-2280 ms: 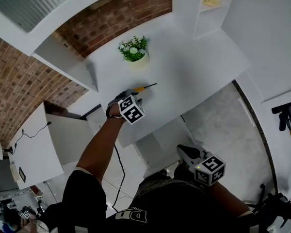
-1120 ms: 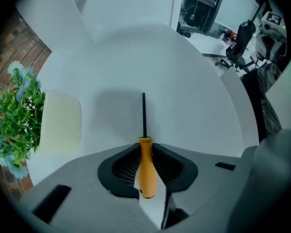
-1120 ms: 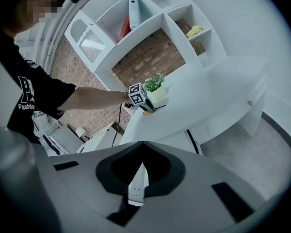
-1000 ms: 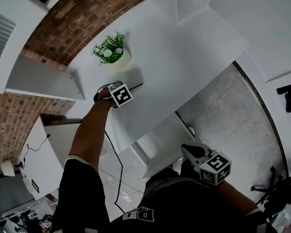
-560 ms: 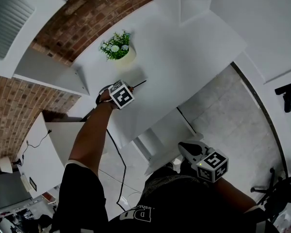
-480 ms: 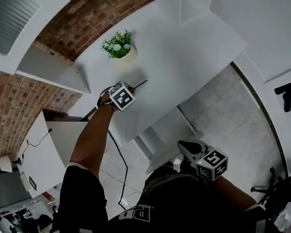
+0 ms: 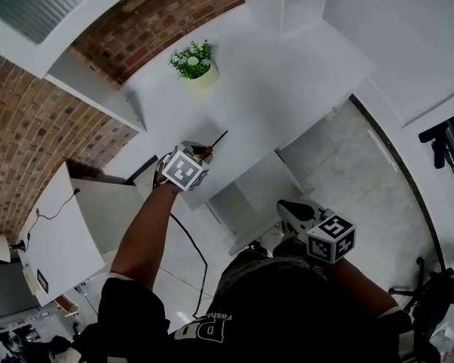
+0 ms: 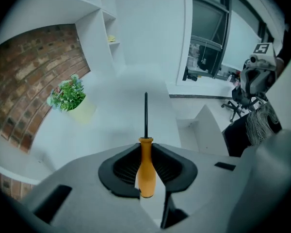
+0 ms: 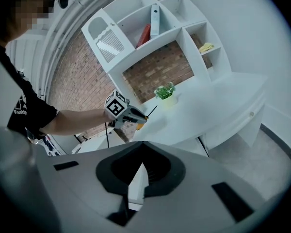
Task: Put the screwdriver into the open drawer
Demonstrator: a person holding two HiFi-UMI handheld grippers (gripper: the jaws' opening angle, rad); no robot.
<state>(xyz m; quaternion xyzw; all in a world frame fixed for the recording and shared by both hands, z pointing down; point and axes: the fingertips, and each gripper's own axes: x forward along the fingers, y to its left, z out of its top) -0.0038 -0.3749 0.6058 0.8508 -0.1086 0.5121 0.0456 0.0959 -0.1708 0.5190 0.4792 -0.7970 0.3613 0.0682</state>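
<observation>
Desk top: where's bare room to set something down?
Bare: the desk from the potted plant across to the shelf unit, and its near edge right of the screwdriver. Crowded only by the plant and around the left gripper.

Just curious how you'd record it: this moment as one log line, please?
left gripper: fingers shut on screwdriver | screwdriver: held above desk edge | right gripper: shut, empty

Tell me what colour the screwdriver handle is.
The screwdriver handle is orange, clearest in the left gripper view.

I'm looking into what seems a home office: a white surface, wall shelves, a brick wall, a potted plant.
</observation>
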